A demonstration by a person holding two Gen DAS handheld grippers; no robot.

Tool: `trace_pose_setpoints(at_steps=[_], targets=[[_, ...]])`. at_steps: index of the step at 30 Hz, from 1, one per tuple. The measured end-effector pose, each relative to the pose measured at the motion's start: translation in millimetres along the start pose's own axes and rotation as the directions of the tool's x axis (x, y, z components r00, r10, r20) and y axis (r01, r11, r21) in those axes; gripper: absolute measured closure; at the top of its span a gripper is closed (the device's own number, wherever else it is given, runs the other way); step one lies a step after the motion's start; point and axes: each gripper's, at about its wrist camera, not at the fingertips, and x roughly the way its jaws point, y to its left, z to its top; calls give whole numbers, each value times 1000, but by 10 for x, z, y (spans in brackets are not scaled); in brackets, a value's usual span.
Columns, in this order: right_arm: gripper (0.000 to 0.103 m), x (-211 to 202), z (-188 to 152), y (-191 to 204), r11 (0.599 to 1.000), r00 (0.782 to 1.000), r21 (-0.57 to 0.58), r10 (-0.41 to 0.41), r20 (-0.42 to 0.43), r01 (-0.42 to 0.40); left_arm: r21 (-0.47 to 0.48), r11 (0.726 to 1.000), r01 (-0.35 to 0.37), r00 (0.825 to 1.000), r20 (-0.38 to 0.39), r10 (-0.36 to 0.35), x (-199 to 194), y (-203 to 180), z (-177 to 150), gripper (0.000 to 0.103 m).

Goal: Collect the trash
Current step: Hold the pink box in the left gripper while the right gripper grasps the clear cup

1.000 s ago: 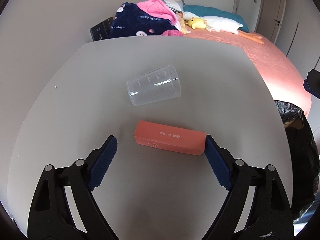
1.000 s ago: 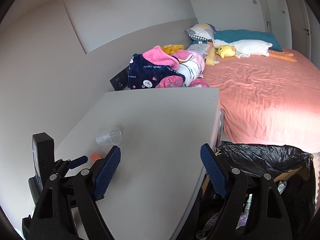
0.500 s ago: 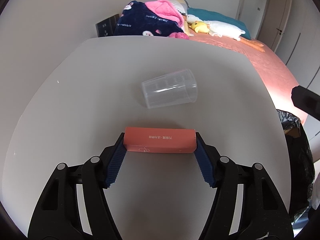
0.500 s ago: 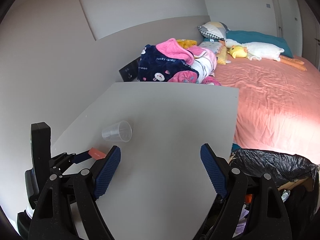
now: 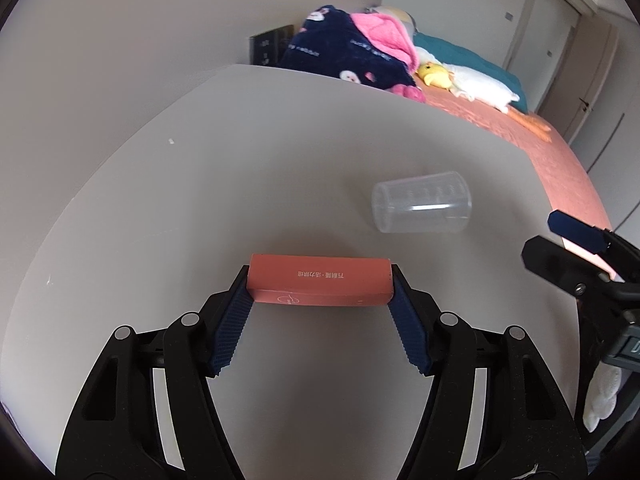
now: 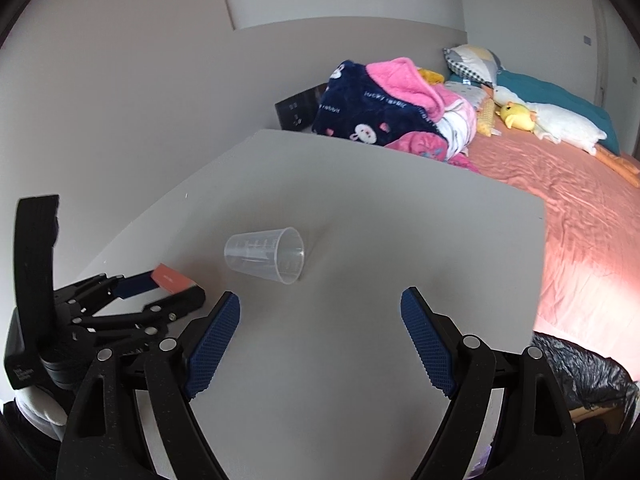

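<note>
Grey table (image 5: pixel 160 208), bedroom behind. Left gripper (image 5: pixel 320 300) clamped the orange box (image 5: pixel 318 284) end to end, low centre of frame (light, stiff card, likely). Right gripper (image 6: pixel 320 336) gaped wide, empty, below the tipped plastic cup (image 6: pixel 266 254): flimsy, slippery; pinch gently across its sides.

Soft daylight from the right, bright glare on the salmon-pink bedspread (image 6: pixel 592 240); strong fisheye bending, dark vignetted corners; far bedding slightly blurred in left wrist view.

clear plastic cup (image 5: pixel 421 202), matt table (image 5: pixel 240 168)
</note>
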Motion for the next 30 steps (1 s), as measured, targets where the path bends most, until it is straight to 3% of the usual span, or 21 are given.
trace_pose_setpoints(at_steps=[15, 30], targets=[[20, 514, 183, 219, 978, 996, -205, 12, -90, -31, -55, 998, -17, 1000, -3, 17, -28, 264, -9, 39], [20, 873, 438, 362, 944, 988, -311, 72, -135, -111, -67, 997, -26, 1000, -19, 25, -23, 336, -40, 39]])
